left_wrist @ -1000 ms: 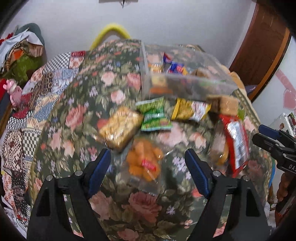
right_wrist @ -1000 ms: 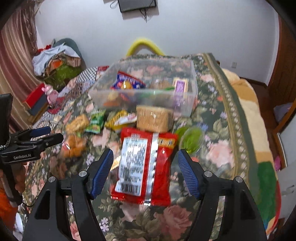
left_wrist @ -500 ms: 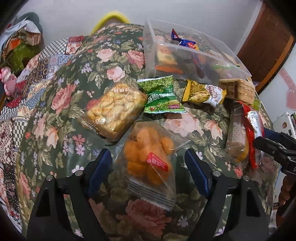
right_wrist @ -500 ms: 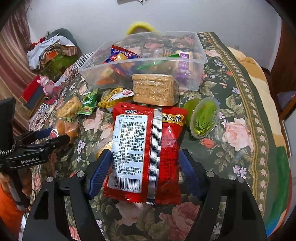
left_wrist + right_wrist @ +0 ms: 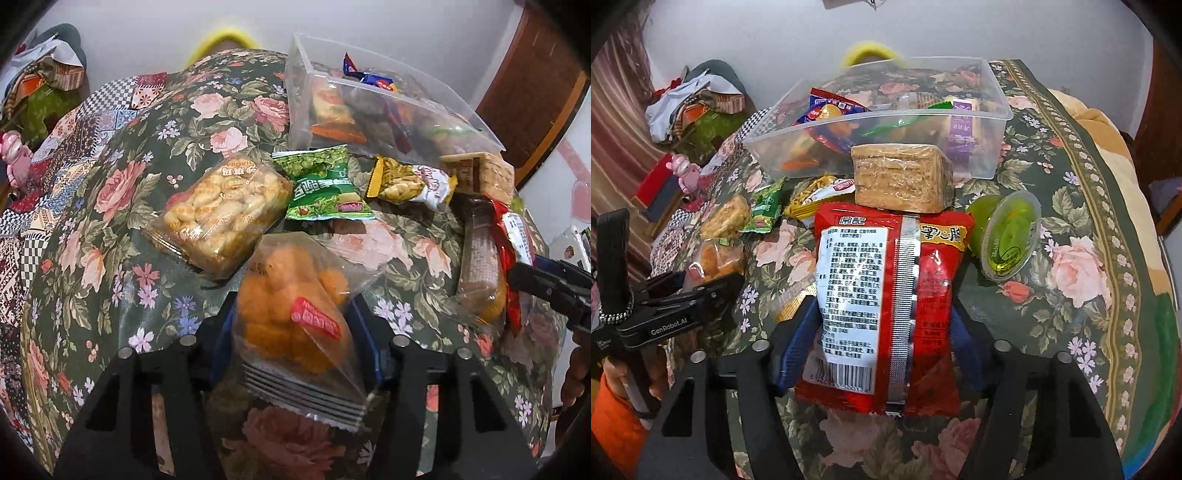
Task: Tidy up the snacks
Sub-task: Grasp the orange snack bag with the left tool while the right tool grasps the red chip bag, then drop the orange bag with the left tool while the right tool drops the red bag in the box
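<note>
My left gripper (image 5: pixel 295 325) is shut on a clear bag of orange puffs (image 5: pixel 291 310) lying on the floral tablecloth. My right gripper (image 5: pixel 882 332) is shut on a red snack packet (image 5: pixel 886 295), back side up. A clear plastic bin (image 5: pixel 960 125) holding several snacks stands behind both; it also shows in the left wrist view (image 5: pixel 406 110). Loose on the cloth are a bag of pale biscuits (image 5: pixel 225 210), a green pea packet (image 5: pixel 325 188), a yellow packet (image 5: pixel 410 182), a wrapped cracker block (image 5: pixel 901 177) and a green jelly cup (image 5: pixel 1008 236).
A brown wrapped bar (image 5: pixel 480 269) lies beside the red packet (image 5: pixel 513 251). The table edge drops off at the right (image 5: pixel 1145 295). Piled clothes (image 5: pixel 698 103) and a pink toy (image 5: pixel 683 173) sit beyond the table on the left.
Both grippers moved forward and down, then closed: the left on the orange puff bag, the right on the red packet. Both had been open around them.
</note>
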`<control>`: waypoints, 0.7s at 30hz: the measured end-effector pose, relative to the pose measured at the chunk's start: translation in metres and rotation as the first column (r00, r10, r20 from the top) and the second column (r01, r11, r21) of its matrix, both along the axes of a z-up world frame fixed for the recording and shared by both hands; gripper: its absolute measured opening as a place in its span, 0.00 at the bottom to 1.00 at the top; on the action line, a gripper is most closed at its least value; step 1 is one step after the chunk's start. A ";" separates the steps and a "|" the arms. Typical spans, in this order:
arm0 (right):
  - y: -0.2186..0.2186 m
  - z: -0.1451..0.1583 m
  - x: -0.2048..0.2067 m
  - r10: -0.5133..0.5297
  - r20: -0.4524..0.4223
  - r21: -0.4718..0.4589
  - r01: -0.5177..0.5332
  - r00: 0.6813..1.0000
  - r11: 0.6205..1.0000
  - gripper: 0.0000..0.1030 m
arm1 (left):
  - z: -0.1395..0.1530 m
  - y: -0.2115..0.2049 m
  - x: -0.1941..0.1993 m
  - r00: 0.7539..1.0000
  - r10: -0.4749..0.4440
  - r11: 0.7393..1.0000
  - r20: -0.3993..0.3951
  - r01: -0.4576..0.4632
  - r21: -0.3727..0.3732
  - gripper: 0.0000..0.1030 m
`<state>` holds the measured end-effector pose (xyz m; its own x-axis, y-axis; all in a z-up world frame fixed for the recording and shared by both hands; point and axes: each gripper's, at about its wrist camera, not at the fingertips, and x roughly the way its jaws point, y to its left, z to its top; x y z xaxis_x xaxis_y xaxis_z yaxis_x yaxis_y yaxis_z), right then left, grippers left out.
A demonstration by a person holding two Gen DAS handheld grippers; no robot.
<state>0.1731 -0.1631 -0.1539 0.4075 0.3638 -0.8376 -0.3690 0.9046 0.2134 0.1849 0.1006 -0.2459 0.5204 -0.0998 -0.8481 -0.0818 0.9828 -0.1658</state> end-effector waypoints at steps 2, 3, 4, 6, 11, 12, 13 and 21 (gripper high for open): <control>-0.003 0.000 0.000 -0.004 -0.004 0.010 0.004 1.000 1.000 0.62 | 0.004 -0.001 -0.006 1.000 -0.002 1.000 0.011 0.002 -0.008 0.55; -0.004 0.001 0.000 -0.006 -0.005 0.014 0.006 1.000 1.000 0.62 | 0.007 -0.001 -0.008 1.000 -0.004 1.000 0.016 0.004 -0.004 0.55; -0.005 0.002 0.000 -0.007 -0.003 0.014 0.007 1.000 1.000 0.62 | 0.011 -0.002 -0.011 1.000 -0.007 1.000 0.026 0.007 0.009 0.55; -0.006 0.004 -0.002 -0.008 0.004 0.014 0.008 1.000 1.000 0.62 | 0.019 -0.005 -0.017 0.999 -0.013 0.999 0.047 0.011 0.031 0.54; -0.009 0.019 -0.009 0.000 0.030 0.030 -0.001 1.000 1.000 0.62 | 0.040 -0.006 -0.024 0.996 -0.021 0.999 0.091 0.017 0.039 0.54; -0.010 0.022 -0.010 0.001 0.038 0.035 -0.002 0.999 0.999 0.62 | 0.045 -0.007 -0.026 0.995 -0.022 0.999 0.101 0.018 0.038 0.54; -0.010 0.026 -0.011 0.002 0.045 0.039 -0.004 0.999 0.999 0.62 | 0.049 -0.007 -0.025 0.994 -0.022 0.999 0.109 0.018 0.037 0.54; -0.011 0.061 -0.004 0.011 0.139 0.036 -0.016 0.990 0.999 0.62 | 0.084 -0.011 -0.019 0.981 -0.029 0.999 0.192 0.024 0.026 0.54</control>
